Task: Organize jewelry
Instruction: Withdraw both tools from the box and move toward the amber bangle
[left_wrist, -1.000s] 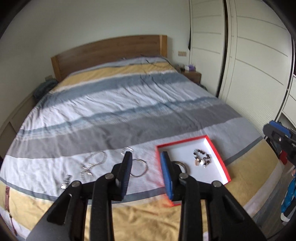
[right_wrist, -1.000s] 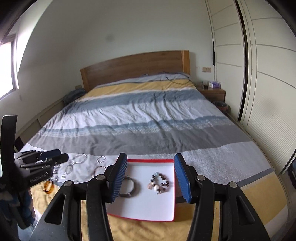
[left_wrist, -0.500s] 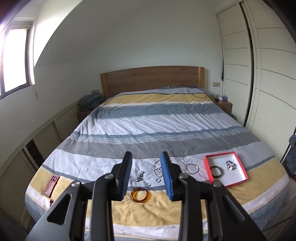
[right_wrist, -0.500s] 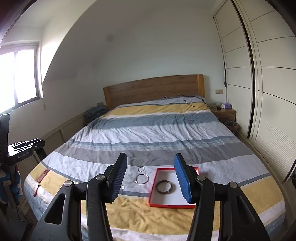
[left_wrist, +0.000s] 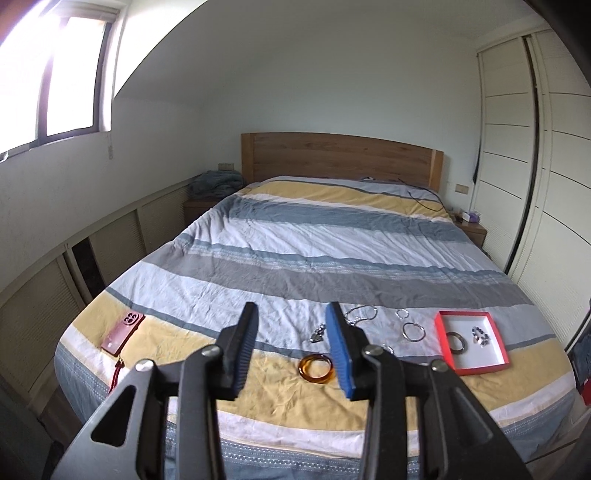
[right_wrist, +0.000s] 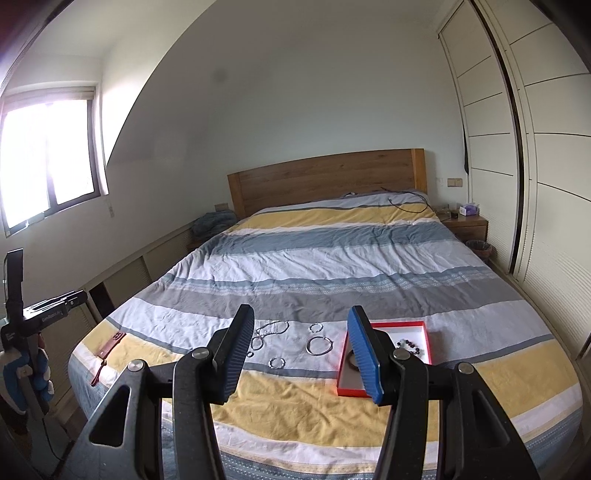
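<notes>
A red-rimmed white tray (left_wrist: 480, 369) lies on the striped bed's near right part and holds a dark bangle (left_wrist: 457, 338) and a beaded bracelet (left_wrist: 480, 335). Left of it on the cover lie a silver hoop (left_wrist: 413, 331), a silver chain (left_wrist: 360, 314), a small bracelet (left_wrist: 402, 314), a pendant (left_wrist: 317, 334) and an amber bangle (left_wrist: 316, 369). My left gripper (left_wrist: 291, 314) hangs well back from the bed, its jaws opening with nothing between them. My right gripper (right_wrist: 301, 314) is open and empty, also back from the tray (right_wrist: 399, 324) and hoop (right_wrist: 319, 344).
A pink phone (left_wrist: 123, 332) with a red strap lies at the bed's near left corner. A wooden headboard (left_wrist: 340, 158) stands at the far end, a wardrobe (left_wrist: 546, 184) on the right and low wall panels on the left. A black rig (right_wrist: 37, 317) shows at the right wrist view's left edge.
Both grippers have drawn back and risen from the bed's foot, so the tray and jewelry now look small and far. The left jaws stand wider than before.
</notes>
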